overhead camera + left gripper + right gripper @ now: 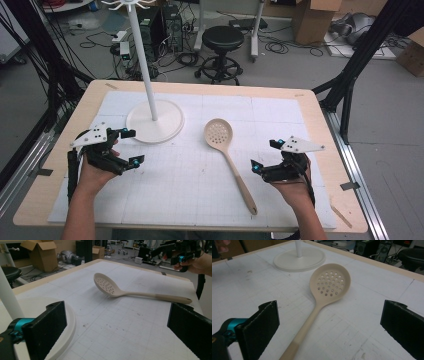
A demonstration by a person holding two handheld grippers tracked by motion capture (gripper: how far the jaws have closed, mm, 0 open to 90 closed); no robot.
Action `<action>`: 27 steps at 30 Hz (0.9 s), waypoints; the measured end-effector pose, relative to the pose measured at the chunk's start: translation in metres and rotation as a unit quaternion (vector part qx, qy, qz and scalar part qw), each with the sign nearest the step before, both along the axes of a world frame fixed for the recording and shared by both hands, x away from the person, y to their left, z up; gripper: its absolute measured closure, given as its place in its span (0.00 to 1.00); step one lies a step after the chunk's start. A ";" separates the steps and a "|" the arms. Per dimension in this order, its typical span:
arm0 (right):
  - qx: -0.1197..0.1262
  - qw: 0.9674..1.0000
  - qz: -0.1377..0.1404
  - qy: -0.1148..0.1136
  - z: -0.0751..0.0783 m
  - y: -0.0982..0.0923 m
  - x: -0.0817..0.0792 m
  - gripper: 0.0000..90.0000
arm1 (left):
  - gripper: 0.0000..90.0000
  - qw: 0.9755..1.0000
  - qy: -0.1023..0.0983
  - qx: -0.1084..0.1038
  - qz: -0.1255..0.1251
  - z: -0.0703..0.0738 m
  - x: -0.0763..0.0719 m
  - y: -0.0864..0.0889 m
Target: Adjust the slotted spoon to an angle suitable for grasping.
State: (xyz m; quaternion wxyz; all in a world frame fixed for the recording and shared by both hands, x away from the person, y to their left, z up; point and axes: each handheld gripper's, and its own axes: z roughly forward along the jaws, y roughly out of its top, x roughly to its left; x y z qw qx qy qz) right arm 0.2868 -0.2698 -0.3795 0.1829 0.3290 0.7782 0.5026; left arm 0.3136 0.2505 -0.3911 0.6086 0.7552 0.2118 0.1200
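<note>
A beige slotted spoon (pixel 229 155) lies flat on the white gridded mat, bowl toward the far side, handle running to the near right. A white stand with a round base (pixel 154 121) and a tall pole (pixel 143 59) rises at the mat's far left. My left gripper (pixel 131 147) hovers open just in front of the base, left of the spoon (pixel 130 291). My right gripper (pixel 266 154) is open too, close to the right of the handle. The spoon's bowl (pixel 330 283) lies ahead between the right gripper's jaws, with the stand base (pixel 299 260) beyond.
The mat (pixel 200 175) covers most of a wooden table (pixel 320 130). Beyond the table stand a black stool (pixel 222 42), computer towers (pixel 160 25), cardboard boxes (pixel 312 17) and loose cables on the floor. Black frame posts (pixel 360 55) flank both sides.
</note>
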 end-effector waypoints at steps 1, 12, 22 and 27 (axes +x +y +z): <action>-0.001 1.000 0.000 0.000 0.000 0.000 0.000 0.01 | 0.03 1.000 0.000 0.001 -0.001 0.000 0.000 0.000; -0.002 1.000 -0.005 -0.003 0.003 0.001 -0.004 0.01 | 0.03 1.000 -0.002 -0.003 0.000 0.001 -0.001 0.000; -0.030 0.999 -0.008 0.013 0.001 0.018 -0.003 0.01 | 0.03 1.000 -0.003 -0.007 0.001 0.001 -0.001 0.002; -0.067 0.997 0.009 0.025 -0.007 0.029 0.000 0.02 | 0.03 1.000 -0.003 -0.005 -0.002 0.001 -0.001 0.001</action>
